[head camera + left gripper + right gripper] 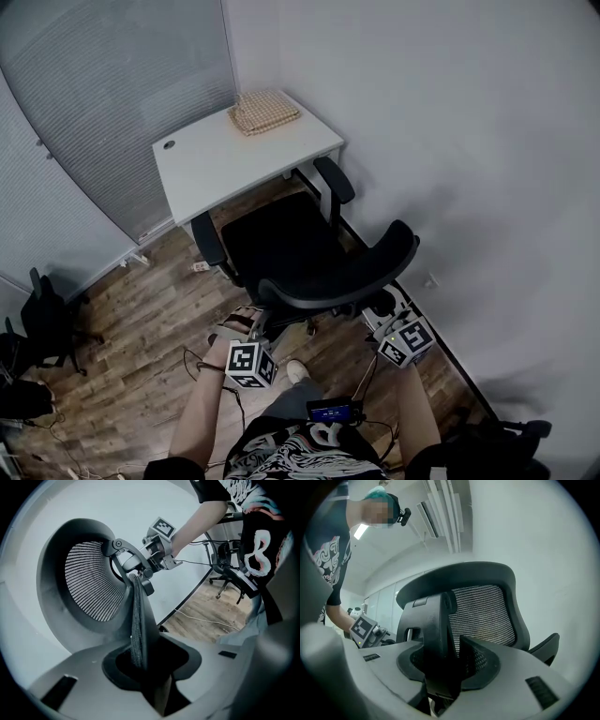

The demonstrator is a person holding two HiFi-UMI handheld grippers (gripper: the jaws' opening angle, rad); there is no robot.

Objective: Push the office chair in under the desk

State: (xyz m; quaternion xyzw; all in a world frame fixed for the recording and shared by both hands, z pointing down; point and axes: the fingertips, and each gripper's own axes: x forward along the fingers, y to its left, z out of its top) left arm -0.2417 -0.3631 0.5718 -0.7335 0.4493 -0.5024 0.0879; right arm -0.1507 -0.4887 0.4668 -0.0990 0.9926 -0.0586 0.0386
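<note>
The black office chair [281,248] stands on the wood floor [141,323] just in front of the white desk [211,173], turned at a slant to it; its seat lies mostly out from under the desk top, one armrest [335,180] is close by the desk's near corner, and the backrest [349,272] faces the person. The left gripper [143,665] is at the left end of the backrest; its jaws are closed on the thin edge of the mesh back, which runs upright between them. The right gripper [440,667] is at the other side, pointing about level; its jaws are clamped on a black plastic part of the backrest frame, with the grey mesh [485,613] showing behind it. Each gripper's marker cube can be seen from the other gripper's camera. On the far end of the desk lies a woven mat [264,111]; a round cable hole [169,144] sits near the desk's left corner. A pleated window blind [112,84] hangs behind the desk; another dark chair [47,319] stands at the left, well apart.
</note>
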